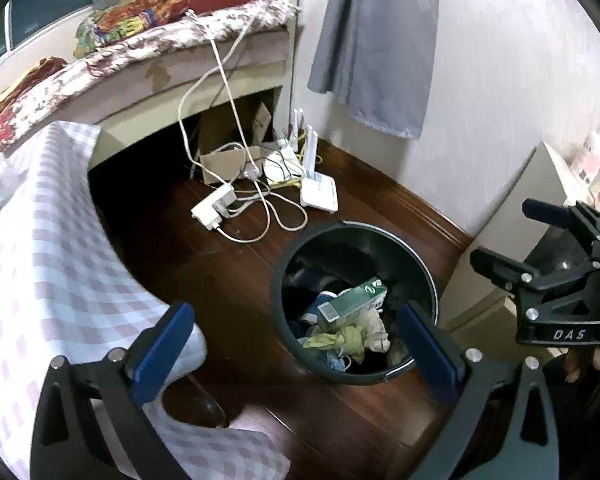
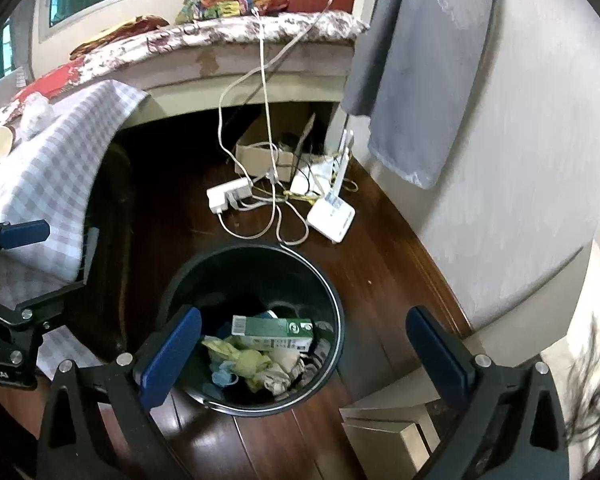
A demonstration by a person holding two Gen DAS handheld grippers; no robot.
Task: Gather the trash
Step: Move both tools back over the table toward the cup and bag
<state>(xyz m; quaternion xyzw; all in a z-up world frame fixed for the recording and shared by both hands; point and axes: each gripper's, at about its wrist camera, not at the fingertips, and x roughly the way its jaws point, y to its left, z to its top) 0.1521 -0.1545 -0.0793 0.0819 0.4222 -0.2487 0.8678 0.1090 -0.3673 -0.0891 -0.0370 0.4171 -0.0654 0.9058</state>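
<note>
- Left wrist view: left gripper (image 1: 296, 344) jaws spread wide, nothing between them. The black trash bin (image 1: 296, 248) stands on the wooden floor (image 1: 228, 272) below, holding a green carton (image 1: 354, 300) and crumpled paper (image 1: 340, 340).
- Right wrist view: right gripper (image 2: 304, 356) jaws fully apart, empty, above the same trash bin (image 2: 332, 292); carton (image 2: 276, 330) lies inside on the crumpled paper.
</note>
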